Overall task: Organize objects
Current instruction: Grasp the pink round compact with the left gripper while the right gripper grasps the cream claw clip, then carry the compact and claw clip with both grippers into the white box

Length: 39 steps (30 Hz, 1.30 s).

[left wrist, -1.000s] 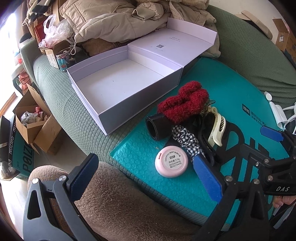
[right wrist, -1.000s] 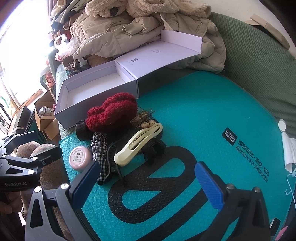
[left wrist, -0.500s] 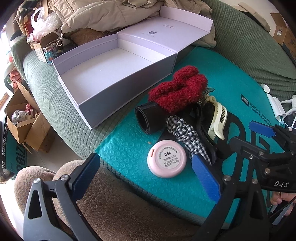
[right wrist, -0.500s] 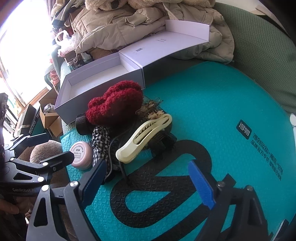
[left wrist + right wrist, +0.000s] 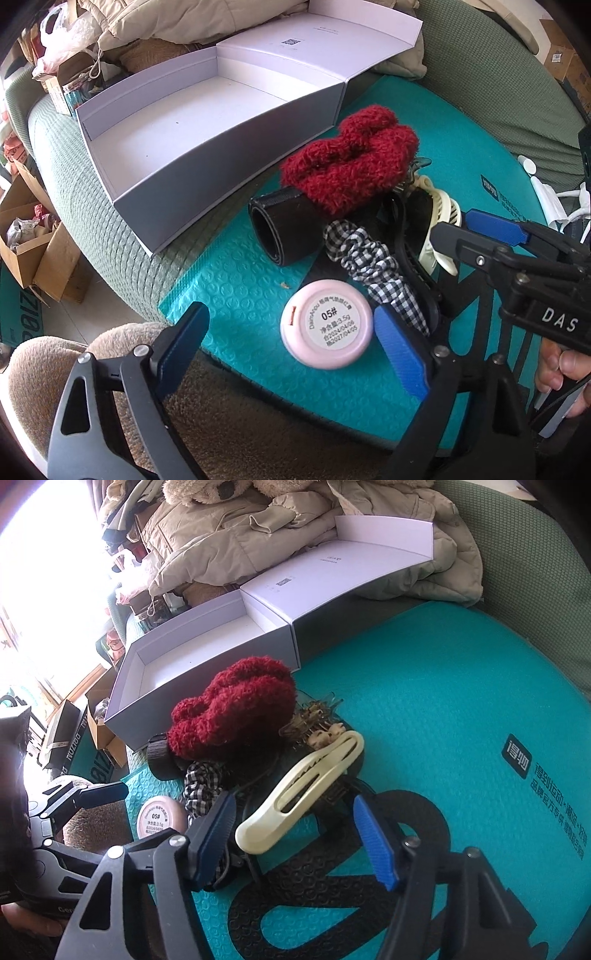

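A pile of accessories lies on a teal mat (image 5: 236, 295): a round pink compact (image 5: 325, 323), a black roll (image 5: 282, 229), a checked scrunchie (image 5: 373, 258), a fuzzy red scrunchie (image 5: 351, 162) and a cream hair claw (image 5: 299, 794). An open white box (image 5: 177, 136) stands behind them, empty. My left gripper (image 5: 291, 354) is open, its right pad close beside the compact. My right gripper (image 5: 299, 834) is open, with its jaws on either side of the near end of the cream claw (image 5: 443, 221).
The mat lies on a green sofa (image 5: 92, 221) with beige jackets (image 5: 258, 535) piled behind the box. Cardboard boxes (image 5: 33, 236) stand on the floor at left. A brown plush cushion (image 5: 110, 369) sits under my left gripper.
Both grippers have moved forward and down toward the pile. The left one has closed in on the pink compact, the right one on the cream hair claw. Nothing was picked up.
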Each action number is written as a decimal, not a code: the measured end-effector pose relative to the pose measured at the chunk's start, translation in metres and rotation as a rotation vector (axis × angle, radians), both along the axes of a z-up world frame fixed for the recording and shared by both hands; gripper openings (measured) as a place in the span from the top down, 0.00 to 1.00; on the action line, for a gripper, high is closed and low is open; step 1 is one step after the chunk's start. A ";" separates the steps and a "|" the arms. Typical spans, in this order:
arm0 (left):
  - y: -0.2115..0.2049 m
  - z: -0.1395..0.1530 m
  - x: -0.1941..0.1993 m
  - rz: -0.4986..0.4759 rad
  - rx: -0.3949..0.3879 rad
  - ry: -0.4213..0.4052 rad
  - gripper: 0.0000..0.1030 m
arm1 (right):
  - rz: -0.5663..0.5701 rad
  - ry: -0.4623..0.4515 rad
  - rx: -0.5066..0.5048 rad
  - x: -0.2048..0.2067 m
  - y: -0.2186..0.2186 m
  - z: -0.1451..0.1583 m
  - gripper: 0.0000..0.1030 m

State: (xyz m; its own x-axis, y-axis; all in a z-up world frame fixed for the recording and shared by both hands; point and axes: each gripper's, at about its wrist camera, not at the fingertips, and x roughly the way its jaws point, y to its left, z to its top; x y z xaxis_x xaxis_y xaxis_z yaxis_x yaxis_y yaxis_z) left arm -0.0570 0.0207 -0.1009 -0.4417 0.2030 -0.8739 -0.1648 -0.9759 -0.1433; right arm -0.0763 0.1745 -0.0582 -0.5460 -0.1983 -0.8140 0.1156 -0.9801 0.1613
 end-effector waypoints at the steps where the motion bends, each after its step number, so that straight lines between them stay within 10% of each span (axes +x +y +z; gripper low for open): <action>1: 0.000 -0.001 -0.001 -0.004 0.001 -0.002 0.14 | -0.002 -0.001 0.000 -0.002 -0.001 -0.001 0.38; 9: 0.001 -0.009 -0.005 -0.020 0.000 0.000 0.19 | -0.039 0.005 0.001 -0.012 0.000 -0.007 0.56; 17: 0.003 -0.008 0.001 -0.032 0.009 0.028 0.52 | -0.049 0.021 -0.015 -0.004 0.008 -0.004 0.75; 39: -0.013 0.029 0.038 -0.020 0.062 0.079 0.52 | -0.070 0.015 0.012 0.057 0.027 0.009 0.79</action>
State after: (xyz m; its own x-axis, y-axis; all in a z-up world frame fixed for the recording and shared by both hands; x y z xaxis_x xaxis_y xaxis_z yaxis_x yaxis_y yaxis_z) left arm -0.0191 0.0074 -0.0724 -0.5038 0.2652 -0.8221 -0.1968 -0.9619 -0.1896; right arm -0.0195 0.2012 -0.0487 -0.5706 -0.1496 -0.8075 0.0489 -0.9877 0.1484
